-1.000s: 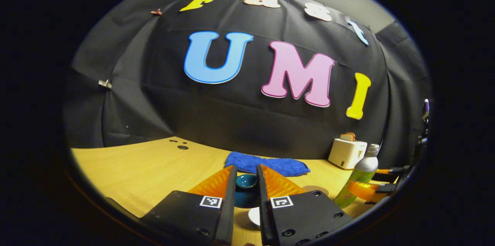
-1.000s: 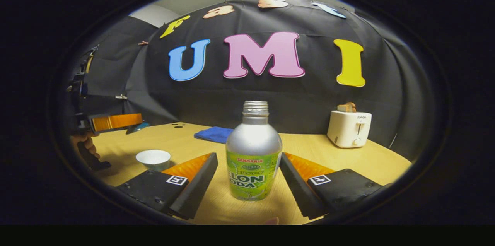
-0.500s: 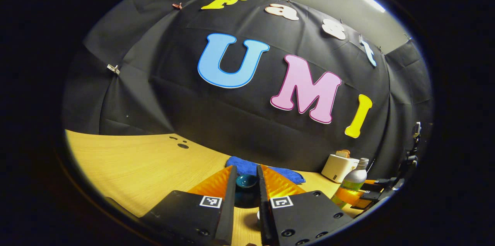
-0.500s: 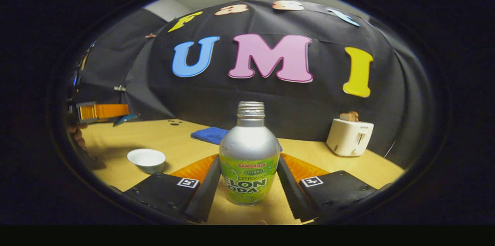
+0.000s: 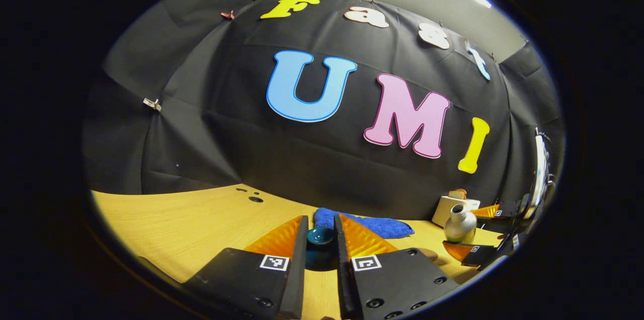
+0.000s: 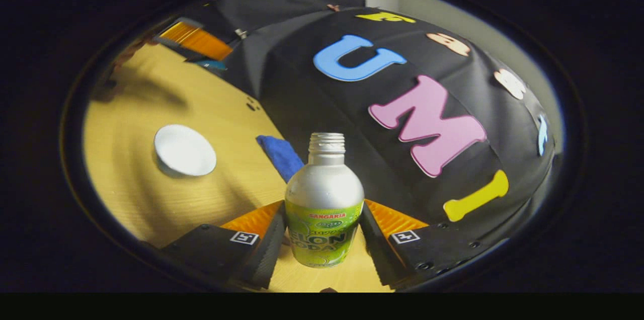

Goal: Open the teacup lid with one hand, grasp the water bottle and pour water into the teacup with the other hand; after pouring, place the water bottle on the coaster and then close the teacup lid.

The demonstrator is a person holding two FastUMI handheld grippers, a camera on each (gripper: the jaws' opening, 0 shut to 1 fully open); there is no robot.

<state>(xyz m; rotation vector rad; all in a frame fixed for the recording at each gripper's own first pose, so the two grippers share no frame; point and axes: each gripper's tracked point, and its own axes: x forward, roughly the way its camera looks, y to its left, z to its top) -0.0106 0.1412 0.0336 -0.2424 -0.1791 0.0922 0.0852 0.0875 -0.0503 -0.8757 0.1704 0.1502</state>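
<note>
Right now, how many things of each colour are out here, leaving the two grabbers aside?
White: 2, teacup and toaster
Blue or teal: 2, cloth and teacup lid
Silver and green: 1, water bottle
Total: 5

A blue cloth (image 5: pixel 367 224) and white toaster (image 5: pixel 453 205) sit on the wooden table (image 5: pixel 176 219).

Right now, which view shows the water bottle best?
The right gripper view: the water bottle stands large and central, clamped between the right gripper fingers. The left gripper view shows it small at the right edge, tipped, mouth visible.
</note>
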